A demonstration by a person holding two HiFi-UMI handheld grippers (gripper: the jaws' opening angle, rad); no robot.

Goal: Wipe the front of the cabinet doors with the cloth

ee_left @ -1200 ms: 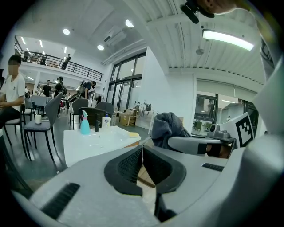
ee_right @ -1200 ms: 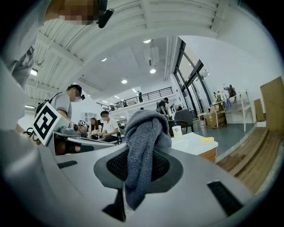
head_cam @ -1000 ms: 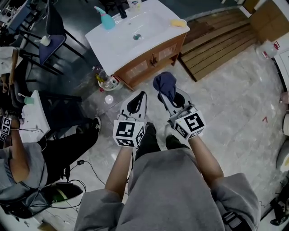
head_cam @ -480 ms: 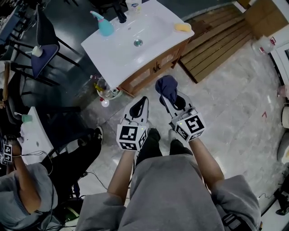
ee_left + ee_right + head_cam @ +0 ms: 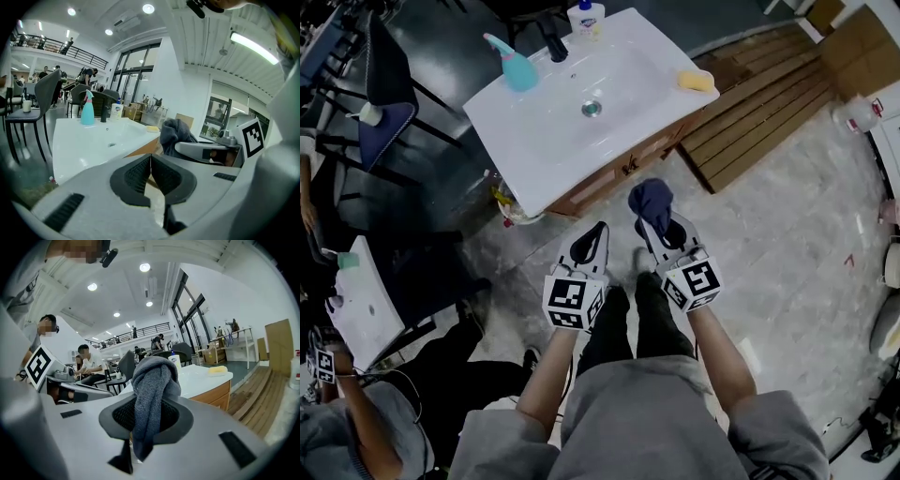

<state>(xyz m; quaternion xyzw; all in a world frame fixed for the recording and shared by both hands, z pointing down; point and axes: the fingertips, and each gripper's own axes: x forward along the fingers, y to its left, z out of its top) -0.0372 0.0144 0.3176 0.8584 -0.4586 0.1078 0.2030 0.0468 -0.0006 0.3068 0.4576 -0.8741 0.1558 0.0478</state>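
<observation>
I am pinching the dark grey knitted cloth (image 5: 650, 199) between the jaws of my right hand-held gripper (image 5: 659, 217), holding it near the brown wooden cabinet doors (image 5: 619, 172) under the white sink top (image 5: 546, 112), not touching them. My left hand-held gripper (image 5: 592, 236) is hovering beside it, jaws pressed together on nothing.

The white worktop (image 5: 534, 141) sits on the wooden cabinet (image 5: 614, 176), with a sunken basin and its drain (image 5: 592, 109) at the middle; along the far edge stand a teal pump bottle (image 5: 518, 67), a black tap (image 5: 553, 42) and a white bottle (image 5: 586, 19); a yellow sponge (image 5: 697, 82) lies at the right corner; on the pale marble floor (image 5: 787, 244) beside the cabinet lies a slatted wooden platform (image 5: 759, 103).
</observation>
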